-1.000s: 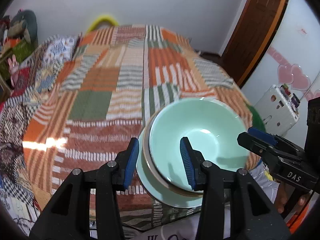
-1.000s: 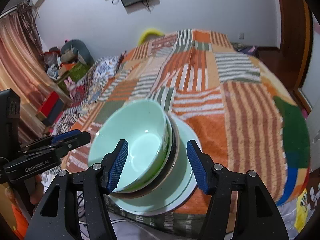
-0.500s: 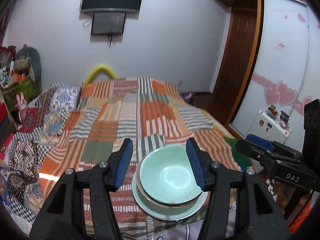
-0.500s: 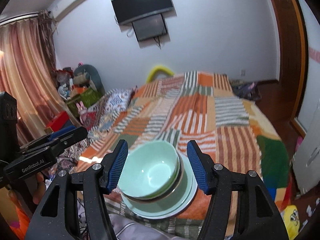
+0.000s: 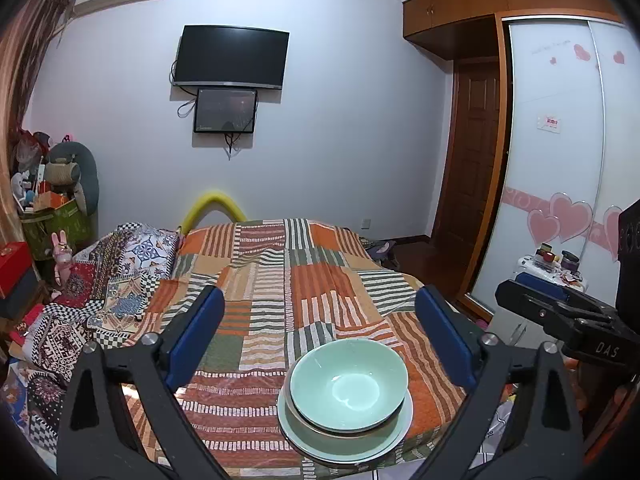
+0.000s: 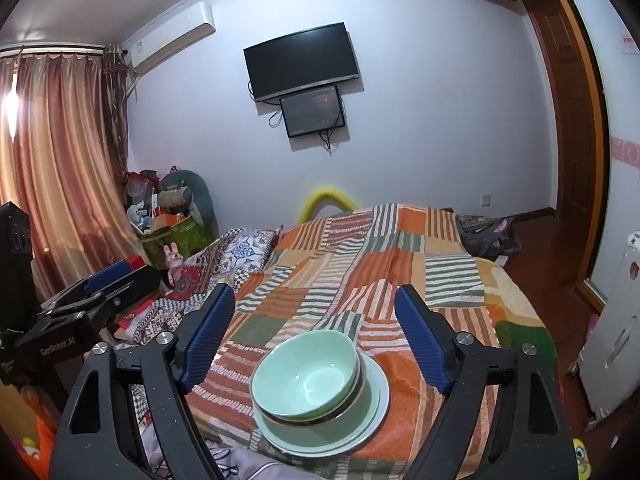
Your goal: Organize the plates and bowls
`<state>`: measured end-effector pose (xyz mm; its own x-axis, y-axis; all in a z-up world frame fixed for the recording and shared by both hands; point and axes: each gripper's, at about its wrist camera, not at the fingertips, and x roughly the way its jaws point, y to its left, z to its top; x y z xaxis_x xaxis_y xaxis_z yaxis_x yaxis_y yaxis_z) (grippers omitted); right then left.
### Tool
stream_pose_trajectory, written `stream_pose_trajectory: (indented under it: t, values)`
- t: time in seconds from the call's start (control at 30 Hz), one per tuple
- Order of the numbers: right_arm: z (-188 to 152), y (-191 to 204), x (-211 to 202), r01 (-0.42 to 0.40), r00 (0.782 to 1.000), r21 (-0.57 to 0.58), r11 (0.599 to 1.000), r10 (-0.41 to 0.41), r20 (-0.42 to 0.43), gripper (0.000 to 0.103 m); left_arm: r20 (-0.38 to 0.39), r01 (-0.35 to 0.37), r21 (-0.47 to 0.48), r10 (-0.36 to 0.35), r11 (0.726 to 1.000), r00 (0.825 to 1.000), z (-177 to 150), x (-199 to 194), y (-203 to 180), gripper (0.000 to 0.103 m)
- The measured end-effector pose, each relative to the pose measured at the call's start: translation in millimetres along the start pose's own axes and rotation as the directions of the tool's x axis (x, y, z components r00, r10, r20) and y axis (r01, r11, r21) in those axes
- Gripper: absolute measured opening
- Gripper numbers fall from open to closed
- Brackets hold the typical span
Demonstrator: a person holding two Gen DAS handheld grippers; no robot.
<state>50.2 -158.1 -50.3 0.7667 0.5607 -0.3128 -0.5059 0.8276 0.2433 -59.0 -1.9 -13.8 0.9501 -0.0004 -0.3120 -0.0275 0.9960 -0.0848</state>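
A pale green bowl (image 5: 348, 384) sits nested in a brown-rimmed bowl (image 5: 298, 412) on a pale green plate (image 5: 404, 420), near the front edge of the bed. The same stack shows in the right wrist view: top bowl (image 6: 304, 376), lower bowl (image 6: 320, 416), plate (image 6: 376, 400). My left gripper (image 5: 320, 340) is open and empty, held back from and above the stack. My right gripper (image 6: 316, 334) is open and empty too, also back from the stack. Each gripper shows from the side in the other's view, the right one (image 5: 560, 316) and the left one (image 6: 92, 300).
The stack rests on a bed with an orange, green and white striped patchwork cover (image 5: 288, 276). Patterned bedding (image 5: 100, 288) lies at the left. A TV (image 5: 230, 58) hangs on the far wall. A wardrobe (image 5: 560, 160) and small white cabinet (image 5: 552, 272) stand at the right.
Both grippers have pulled back and up from the stack and opened wider. The left gripper's jaws no longer straddle the bowl's rim. The stack has not moved.
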Motion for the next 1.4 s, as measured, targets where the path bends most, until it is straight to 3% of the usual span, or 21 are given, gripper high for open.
stream_pose_trajectory:
  t: [0.23, 0.37, 0.67, 1.4]
  values:
    - [-1.9, 0.9, -1.4, -0.001, 1.000, -0.001, 1.000, 0.001, 0.023, 0.086, 0.021, -0.006, 0.008, 0.006, 1.000, 1.000, -2.2, -6.5, -2.2, 0.102]
    - [-2.7, 1.2, -3.0, 0.003, 1.000, 0.002, 1.000, -0.003, 0.030, 0.096, 0.027, -0.006, 0.003, 0.006, 1.000, 1.000, -2.1, -6.0, 0.6, 0.102]
    - [-1.5, 2.4, -7.4, 0.011, 0.999, -0.001, 1.000, -0.011, 0.051, 0.102, 0.036, -0.006, -0.007, 0.006, 1.000, 0.999, -3.0, -8.0, 2.8, 0.102]
    - [1.7, 2.2, -13.6, 0.014, 0.998, -0.014, 1.000, -0.013, 0.068, 0.102, 0.021, 0.010, -0.025, -0.009, 1.000, 1.000, -1.6, -4.7, 7.3, 0.103]
